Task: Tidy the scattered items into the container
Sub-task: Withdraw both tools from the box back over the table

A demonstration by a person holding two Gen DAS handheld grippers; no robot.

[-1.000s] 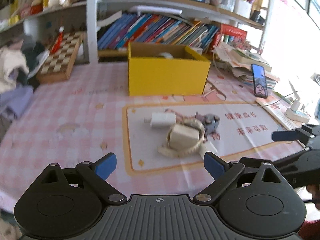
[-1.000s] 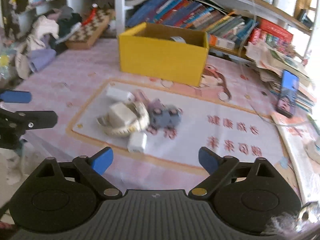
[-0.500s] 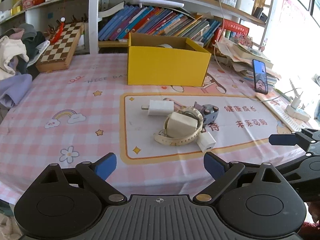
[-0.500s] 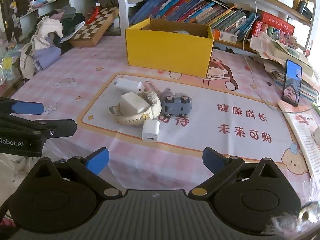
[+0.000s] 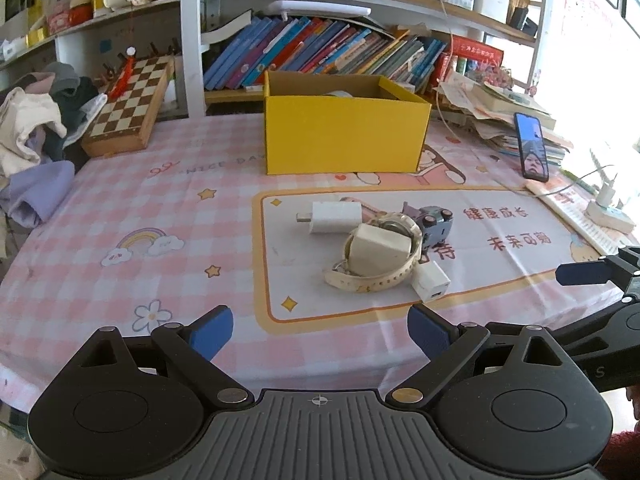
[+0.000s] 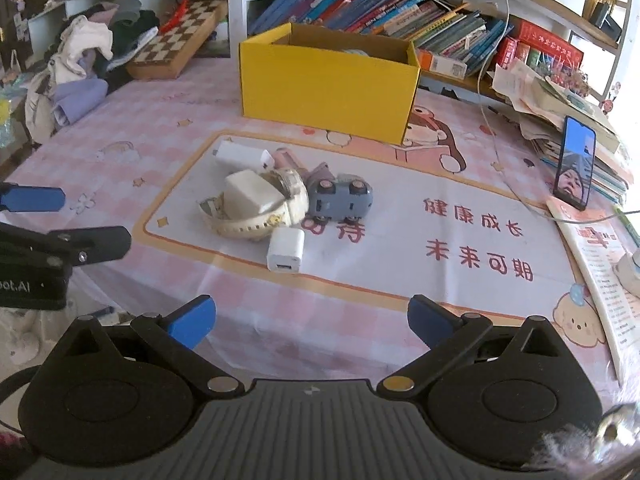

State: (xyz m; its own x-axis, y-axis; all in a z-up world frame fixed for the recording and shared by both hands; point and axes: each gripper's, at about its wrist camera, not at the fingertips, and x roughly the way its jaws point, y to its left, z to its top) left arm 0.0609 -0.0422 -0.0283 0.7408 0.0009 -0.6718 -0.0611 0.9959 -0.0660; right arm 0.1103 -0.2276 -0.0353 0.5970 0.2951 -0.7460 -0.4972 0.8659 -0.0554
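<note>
Both grippers are hanging at the near edge of the table with nothing in them. The left gripper (image 5: 320,330) has its blue pads spread wide, and the right gripper (image 6: 310,320) is just as wide apart (you can see each one poking into the side of the other's view).

Just past them on the pink checkered tablecloth (image 5: 120,208) sits the little pile of stuff, all on the white printed panel. Nearest is a small white charger cube (image 6: 285,250) with its port facing the grippers. It's touching a cream watch strap (image 6: 256,222) that curls around a bigger off-white adapter block (image 6: 248,194). Behind those lies a long white plug adapter (image 5: 334,217), and to the right of the strap is a grey toy car (image 6: 342,198) tipped on its side, wheels facing the camera. There's something pinkish tucked between the car and the long adapter, can't tell what it is.

Further back, well apart from the pile, is the yellow box (image 5: 344,136), open on top, with 1 pale thing barely showing inside. A phone (image 6: 576,164) is propped upright off to the right, a chessboard (image 5: 128,108) leans at the back left, and a shelf of books (image 5: 320,52) runs behind everything.
</note>
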